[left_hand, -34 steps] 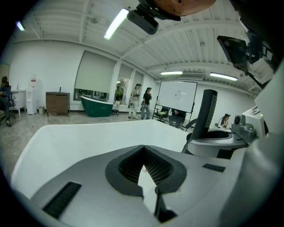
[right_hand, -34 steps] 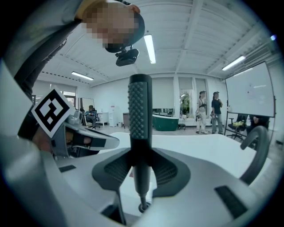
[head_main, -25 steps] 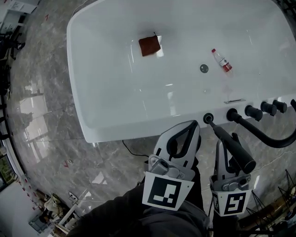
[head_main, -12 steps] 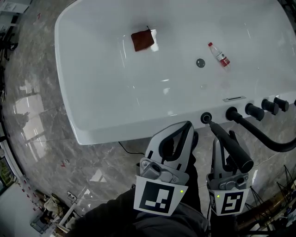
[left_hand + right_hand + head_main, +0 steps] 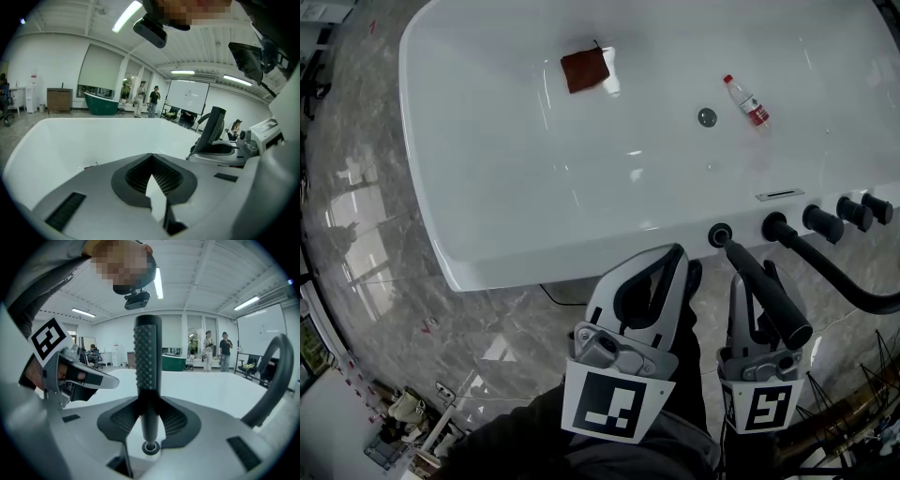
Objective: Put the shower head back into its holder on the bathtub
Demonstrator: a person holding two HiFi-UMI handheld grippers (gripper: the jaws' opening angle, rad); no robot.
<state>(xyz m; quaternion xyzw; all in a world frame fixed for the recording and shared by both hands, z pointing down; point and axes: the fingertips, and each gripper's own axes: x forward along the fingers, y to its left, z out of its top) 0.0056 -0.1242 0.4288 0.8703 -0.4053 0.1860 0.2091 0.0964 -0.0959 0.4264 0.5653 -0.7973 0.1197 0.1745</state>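
Observation:
The black shower head (image 5: 766,292) is a studded rod, and my right gripper (image 5: 755,283) is shut on it. Its narrow lower tip points at the round holder (image 5: 719,234) on the white bathtub's rim (image 5: 581,253). In the right gripper view the shower head (image 5: 146,362) stands upright between the jaws, its tip at the holder ring (image 5: 150,446); whether it is seated I cannot tell. My left gripper (image 5: 678,255) hangs just left of it, shut with nothing in it. From the left gripper view (image 5: 152,164) the shower head (image 5: 213,129) rises at the right.
A curved black spout (image 5: 834,277) and several black knobs (image 5: 821,223) line the rim right of the holder. Inside the tub lie a brown cloth (image 5: 584,68), a small bottle (image 5: 746,100) and the drain (image 5: 706,117). Grey marble floor (image 5: 375,216) surrounds the tub; a dark cable (image 5: 558,298) runs beneath.
The tub has slid a little left in the head view as the camera drifted. Both grippers keep their grip and place; the shower head's tip stays at the holder.

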